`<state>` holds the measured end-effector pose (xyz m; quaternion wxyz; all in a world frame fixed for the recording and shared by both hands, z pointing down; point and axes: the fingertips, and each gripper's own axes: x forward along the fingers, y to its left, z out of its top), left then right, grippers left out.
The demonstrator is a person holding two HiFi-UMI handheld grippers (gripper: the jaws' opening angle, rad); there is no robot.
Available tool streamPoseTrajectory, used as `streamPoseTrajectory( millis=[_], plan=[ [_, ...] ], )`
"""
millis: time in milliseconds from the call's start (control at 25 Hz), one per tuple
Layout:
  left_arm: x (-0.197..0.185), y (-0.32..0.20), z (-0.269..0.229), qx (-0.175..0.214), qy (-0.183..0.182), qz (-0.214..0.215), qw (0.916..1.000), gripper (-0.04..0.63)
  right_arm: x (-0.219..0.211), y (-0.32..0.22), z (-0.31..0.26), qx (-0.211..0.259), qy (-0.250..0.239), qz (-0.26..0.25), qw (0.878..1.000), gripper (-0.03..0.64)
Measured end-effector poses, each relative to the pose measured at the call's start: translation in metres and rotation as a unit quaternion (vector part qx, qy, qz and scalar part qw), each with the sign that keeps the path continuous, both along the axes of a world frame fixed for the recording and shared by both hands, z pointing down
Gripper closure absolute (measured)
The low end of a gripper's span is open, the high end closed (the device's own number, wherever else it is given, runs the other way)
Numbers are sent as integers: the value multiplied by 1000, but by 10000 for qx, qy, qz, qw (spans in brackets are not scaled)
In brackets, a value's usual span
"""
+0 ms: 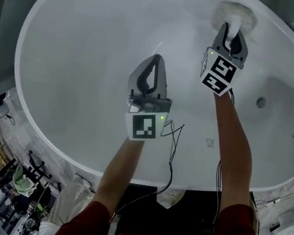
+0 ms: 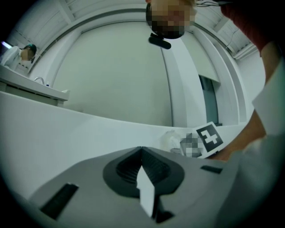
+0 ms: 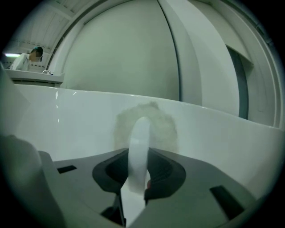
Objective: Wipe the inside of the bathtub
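Note:
The white oval bathtub (image 1: pixel 80 49) fills the head view. My right gripper (image 1: pixel 233 33) reaches to the tub's far wall and is shut on the white handle (image 3: pixel 139 142) of a round fluffy cleaning pad (image 1: pixel 236 12). The pad (image 3: pixel 165 124) lies flat against the tub's inner wall just below the rim. My left gripper (image 1: pixel 155 62) hovers over the middle of the tub, shut, with nothing between its fingertips. In the left gripper view my left gripper (image 2: pixel 141 153) points at the tub wall, and the pad (image 2: pixel 171 139) and the right gripper's marker cube (image 2: pixel 209 137) show at the right.
A drain fitting (image 1: pixel 261 102) sits in the tub wall at the right. Cables (image 1: pixel 171 145) hang from the grippers over the near rim. Cluttered floor and gear (image 1: pixel 11 181) lie at the lower left. A counter with a tap (image 2: pixel 40 82) stands beyond the tub.

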<state>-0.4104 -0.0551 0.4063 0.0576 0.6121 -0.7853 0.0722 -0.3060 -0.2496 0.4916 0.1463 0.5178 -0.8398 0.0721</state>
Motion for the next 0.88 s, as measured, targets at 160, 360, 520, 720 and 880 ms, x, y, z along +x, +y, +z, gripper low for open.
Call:
streamPoseTrajectory(
  millis=[160, 360, 520, 720, 880],
  plan=[
    [-30, 14, -3, 22, 40, -211, 9998, 579, -45, 12, -8, 42, 2, -293, 9996, 525],
    [-65, 31, -6, 45, 112, -405, 9991, 578, -105, 28, -20, 120, -8, -632, 9979, 525],
    [-96, 49, -13, 76, 108, -537, 9985, 578, -158, 45, -34, 170, -64, -887, 9959, 525],
    [-125, 67, -14, 91, 139, -741, 9971, 578, -216, 63, -46, 211, -121, -1218, 9923, 525],
    [-147, 81, -8, 135, 169, -883, 9959, 580, -256, 80, -38, 160, -10, -1496, 9886, 525]
  ],
)
